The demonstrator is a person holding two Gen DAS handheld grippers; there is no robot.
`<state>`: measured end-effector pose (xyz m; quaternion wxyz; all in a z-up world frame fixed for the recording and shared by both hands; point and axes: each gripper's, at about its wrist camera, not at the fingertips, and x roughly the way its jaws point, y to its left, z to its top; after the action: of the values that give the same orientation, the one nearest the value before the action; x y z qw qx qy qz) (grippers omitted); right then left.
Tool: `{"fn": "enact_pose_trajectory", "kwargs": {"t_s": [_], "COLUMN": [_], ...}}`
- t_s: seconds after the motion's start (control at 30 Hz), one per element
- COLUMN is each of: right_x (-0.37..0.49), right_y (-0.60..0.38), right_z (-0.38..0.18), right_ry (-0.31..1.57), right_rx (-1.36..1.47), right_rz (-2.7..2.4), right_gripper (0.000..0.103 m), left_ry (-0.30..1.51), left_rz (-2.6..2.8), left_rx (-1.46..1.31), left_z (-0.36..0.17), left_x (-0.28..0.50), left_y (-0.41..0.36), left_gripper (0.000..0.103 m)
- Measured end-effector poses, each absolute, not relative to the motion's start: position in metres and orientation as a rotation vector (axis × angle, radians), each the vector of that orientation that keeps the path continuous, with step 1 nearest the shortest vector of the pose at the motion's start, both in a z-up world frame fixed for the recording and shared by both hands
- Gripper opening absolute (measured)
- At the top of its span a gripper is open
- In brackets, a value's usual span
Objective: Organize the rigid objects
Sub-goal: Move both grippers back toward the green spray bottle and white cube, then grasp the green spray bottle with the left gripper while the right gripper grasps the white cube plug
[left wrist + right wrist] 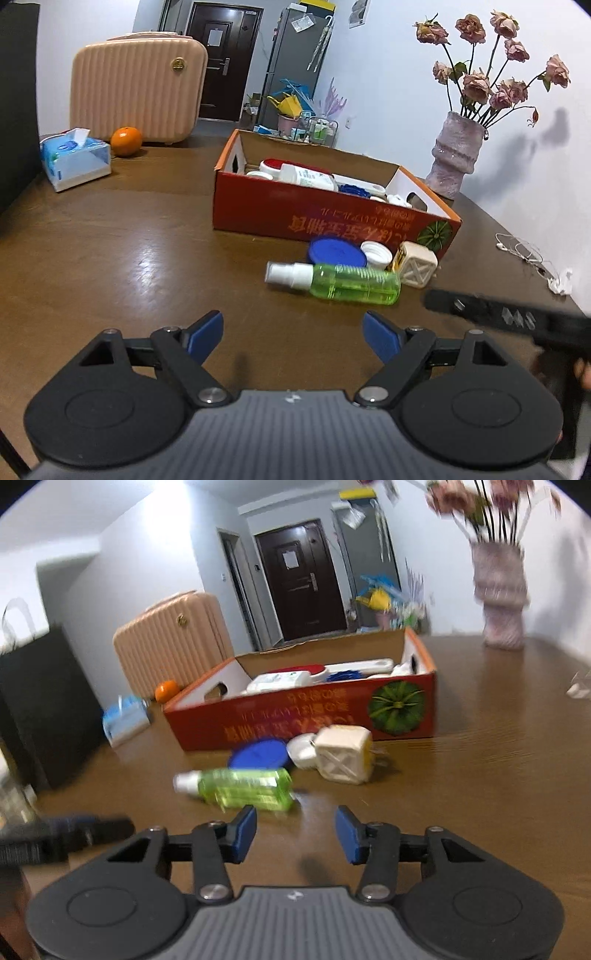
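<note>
A green spray bottle [343, 282] with a white cap lies on the brown table in front of a red cardboard box [317, 216]. Behind it sit a blue lid [336, 252], a white cap [376, 253] and a cream cube-shaped plug [417, 267]. The box holds several white, red and blue items. My left gripper [291, 338] is open and empty, short of the bottle. My right gripper [295, 830] is open and empty, just short of the bottle [243, 788], with the plug [345, 753], blue lid [258, 753] and box [306, 716] beyond. The right gripper shows blurred in the left wrist view [509, 317].
A pink vase with dried roses [456, 155] stands right of the box. White earphones [528, 254] lie at the table's right edge. A tissue pack [74, 157], an orange [126, 141] and a peach suitcase [138, 88] are at the far left. A black object [48, 698] stands left.
</note>
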<state>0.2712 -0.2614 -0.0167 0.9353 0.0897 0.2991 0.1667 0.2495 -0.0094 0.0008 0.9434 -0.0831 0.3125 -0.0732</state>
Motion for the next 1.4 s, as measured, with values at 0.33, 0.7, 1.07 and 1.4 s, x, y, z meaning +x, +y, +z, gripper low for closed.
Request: {"fn": "enact_pose_trajectory", "kwargs": {"t_s": [0.33, 0.7, 1.07, 1.4], "right_x": [0.336, 0.284, 0.328, 0.369], "right_y": [-0.239, -0.259, -0.272, -0.261], "right_z": [-0.030, -0.021, -0.032, -0.034], "right_ry": [0.705, 0.621, 0.525, 0.543], "right_rx": [0.332, 0.191, -0.002, 0.020], "right_rz": [0.428, 0.333, 0.217, 0.359], "right_gripper": [0.031, 0.049, 0.056, 0.048], "left_ry": [0.636, 0.697, 0.674, 0.484], "left_rz": [-0.203, -0.086, -0.059, -0.054], "left_rx": [-0.236, -0.293, -0.090, -0.104], "left_z": [-0.019, -0.028, -0.024, 0.014], "left_x": [0.274, 0.319, 0.315, 0.269], "left_y": [-0.009, -0.018, -0.049, -0.034], "left_gripper": [0.085, 0.084, 0.021, 0.021]}}
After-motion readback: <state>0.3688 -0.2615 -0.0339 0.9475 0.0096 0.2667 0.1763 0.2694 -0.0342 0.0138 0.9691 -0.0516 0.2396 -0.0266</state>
